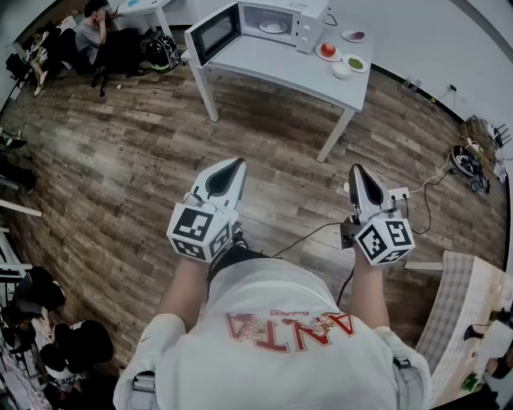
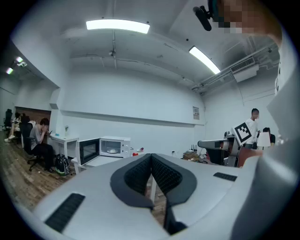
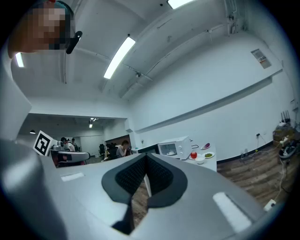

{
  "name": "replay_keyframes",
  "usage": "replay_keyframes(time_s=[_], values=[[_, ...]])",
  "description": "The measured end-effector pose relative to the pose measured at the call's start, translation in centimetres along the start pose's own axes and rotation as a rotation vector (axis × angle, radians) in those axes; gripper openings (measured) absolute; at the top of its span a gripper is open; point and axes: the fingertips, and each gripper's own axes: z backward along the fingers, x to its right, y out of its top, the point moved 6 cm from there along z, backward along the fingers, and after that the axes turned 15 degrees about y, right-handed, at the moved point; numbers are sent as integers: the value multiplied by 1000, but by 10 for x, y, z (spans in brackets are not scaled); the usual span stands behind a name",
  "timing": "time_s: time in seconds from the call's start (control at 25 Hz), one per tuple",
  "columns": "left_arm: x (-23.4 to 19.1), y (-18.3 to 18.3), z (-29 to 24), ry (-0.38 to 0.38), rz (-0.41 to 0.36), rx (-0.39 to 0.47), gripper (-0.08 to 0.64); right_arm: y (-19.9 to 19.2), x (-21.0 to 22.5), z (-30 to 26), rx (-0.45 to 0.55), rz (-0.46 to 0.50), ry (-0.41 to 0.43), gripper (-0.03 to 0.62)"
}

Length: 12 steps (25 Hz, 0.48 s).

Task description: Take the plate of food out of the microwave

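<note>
The white microwave (image 1: pixel 276 20) stands far ahead on a white table (image 1: pixel 280 68), its door (image 1: pixel 212 34) swung open to the left. Inside sits a white plate of food (image 1: pixel 272 26). Both grippers are held near my body, well short of the table. My left gripper (image 1: pixel 235 166) is shut with nothing in it, and so is my right gripper (image 1: pixel 356 170). In the left gripper view the left gripper (image 2: pixel 151 157) points toward the microwave (image 2: pixel 112 146). In the right gripper view the right gripper (image 3: pixel 146 157) has the microwave (image 3: pixel 176 147) just to its right.
Right of the microwave lie a plate with a tomato (image 1: pixel 327 50), a plate of greens (image 1: pixel 355 62), a small white bowl (image 1: pixel 341 70) and a purple-filled dish (image 1: pixel 353 35). Wooden floor separates me from the table. A power strip with cables (image 1: pixel 398 194) lies at right. People sit at far left (image 1: pixel 92 32).
</note>
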Motion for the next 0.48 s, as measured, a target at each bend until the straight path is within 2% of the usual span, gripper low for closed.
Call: replay_keyframes(time_s=[0.48], values=[[-9,-4,-18,1,13,-22,9,-8,9,-21,-15,-25,10,3]])
